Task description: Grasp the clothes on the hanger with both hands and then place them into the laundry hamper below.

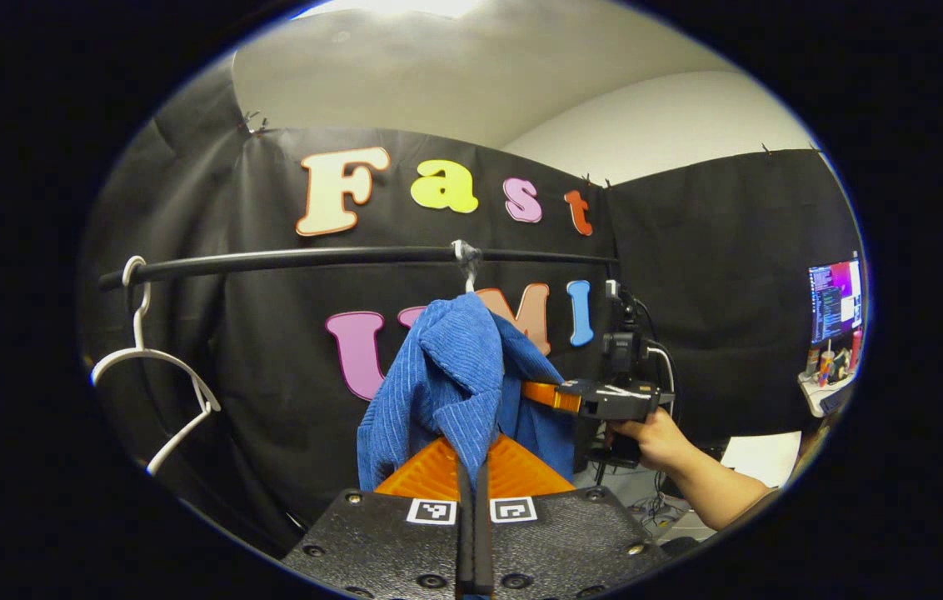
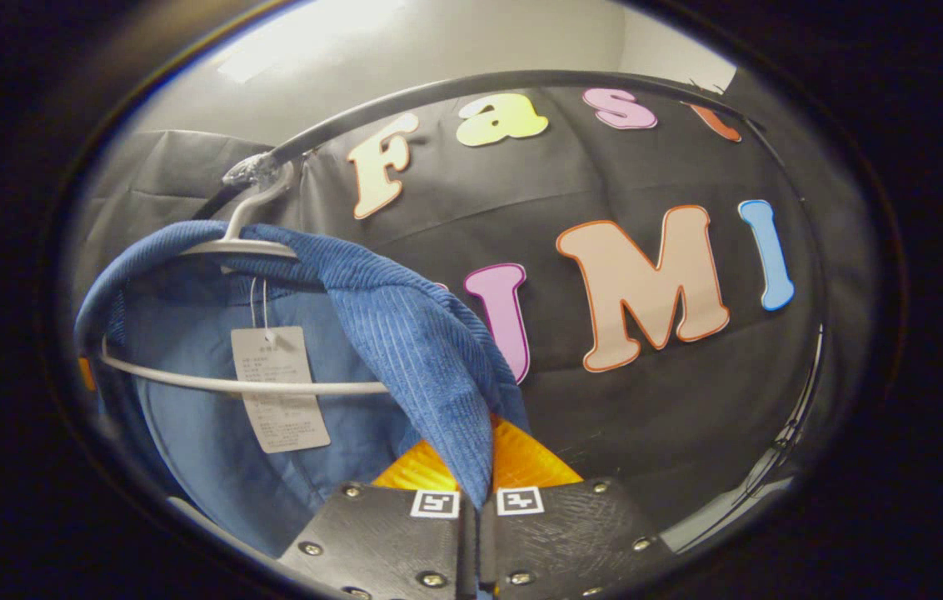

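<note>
A blue corduroy garment (image 1: 455, 375) hangs from a white hanger on the black rail (image 1: 313, 258). My left gripper (image 1: 471, 462) is shut on a fold of its cloth, which runs down between the two fingers. In the right gripper view the same garment (image 2: 405, 333) drapes over the white hanger (image 2: 271, 386), with a paper tag (image 2: 280, 387) inside the collar. My right gripper (image 2: 476, 500) is shut on the garment's front edge. From the left gripper view, the right gripper (image 1: 534, 392) reaches into the garment's right side, held by a hand (image 1: 663, 442).
An empty white hanger (image 1: 163, 367) hangs at the rail's left end. The rail (image 2: 438, 87) arcs overhead in the right gripper view. A lit monitor (image 1: 834, 300) and a cluttered desk stand at the far right, with cables on the floor below the hand.
</note>
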